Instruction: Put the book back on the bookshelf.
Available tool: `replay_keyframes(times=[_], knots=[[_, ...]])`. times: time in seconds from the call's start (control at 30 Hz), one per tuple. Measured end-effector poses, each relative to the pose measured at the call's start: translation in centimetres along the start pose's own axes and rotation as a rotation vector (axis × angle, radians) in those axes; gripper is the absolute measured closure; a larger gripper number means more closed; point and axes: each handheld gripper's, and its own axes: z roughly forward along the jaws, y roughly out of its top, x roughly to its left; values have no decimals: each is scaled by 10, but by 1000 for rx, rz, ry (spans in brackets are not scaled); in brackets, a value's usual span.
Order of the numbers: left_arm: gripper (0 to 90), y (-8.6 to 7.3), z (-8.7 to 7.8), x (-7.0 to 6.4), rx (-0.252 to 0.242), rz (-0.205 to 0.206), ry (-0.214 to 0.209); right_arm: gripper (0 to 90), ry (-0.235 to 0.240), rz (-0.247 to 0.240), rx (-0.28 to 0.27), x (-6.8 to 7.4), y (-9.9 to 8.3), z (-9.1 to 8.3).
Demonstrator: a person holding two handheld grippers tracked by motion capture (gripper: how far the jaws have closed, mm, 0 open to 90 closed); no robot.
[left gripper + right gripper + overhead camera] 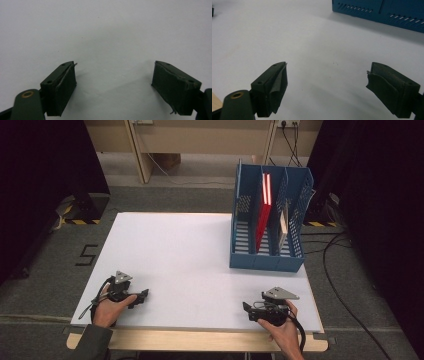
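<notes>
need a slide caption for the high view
Two hand-held grippers, left gripper and right gripper, rest open on a white table near a blue slotted file rack.

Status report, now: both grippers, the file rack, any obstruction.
Left gripper open, empty, near table edge. Right gripper open, empty. Blue file rack far right, red book upright inside. White tabletop between: nothing blocking.

The high view is dim at its edges, with black curtains swallowing the 9 and 3 o'clock sides, while the white table (pixel 200 260) is evenly lit from above. The file rack (pixel 267 257) casts a soft shadow in the right gripper view, toward 1 o'clock. Both gripper views are slightly soft and grainy, with faint shadows beneath the jaws.
</notes>
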Motion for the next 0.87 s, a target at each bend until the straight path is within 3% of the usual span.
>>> replay_keyframes(times=[0.47,0.67,0.87], knots=[[180,0,0,0,0,0,0,163,-17,9,77,0,-17,-3],[180,0,0,0,1,0,0,163,-27,-15,78,1,-19,-6],[180,0,0,0,1,0,0,165,-32,-6,77,1,-20,-7]])
